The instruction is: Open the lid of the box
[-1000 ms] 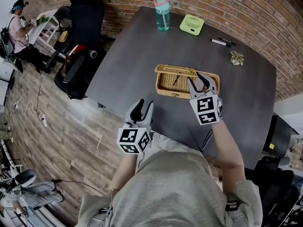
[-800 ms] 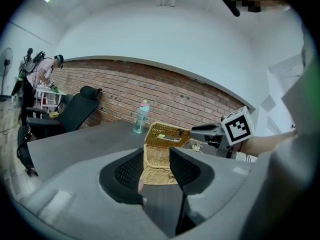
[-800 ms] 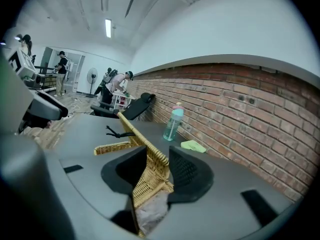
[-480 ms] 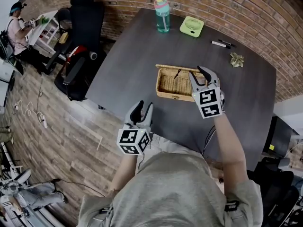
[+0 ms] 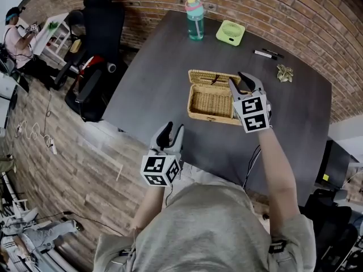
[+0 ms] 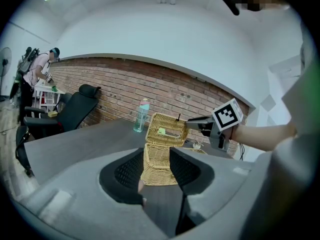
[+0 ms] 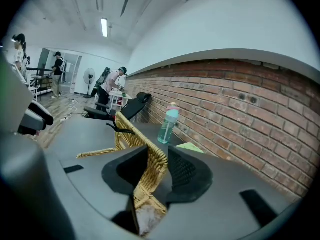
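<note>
A wicker box (image 5: 211, 102) stands in the middle of the dark table (image 5: 153, 78). Its lid (image 5: 212, 77) is raised on the far hinge and stands steeply up. My right gripper (image 5: 238, 81) is at the lid's right edge, and its jaws are closing with the wicker rim (image 7: 150, 159) between them, pads against it. In the left gripper view the lid (image 6: 167, 129) stands above the box (image 6: 159, 159). My left gripper (image 5: 173, 126) hangs at the table's near edge, open and holding nothing.
A teal bottle (image 5: 194, 16), a green fan (image 5: 229, 30), two pens (image 5: 265, 52) and a folded paper shape (image 5: 284, 71) lie along the table's far side. A black chair (image 5: 96, 50) stands left of the table. A person (image 5: 14, 33) works at the far left.
The lid has swung from nearly flat to steeply raised. My right gripper moved away from me with the lid's edge in it. The left gripper stayed put.
</note>
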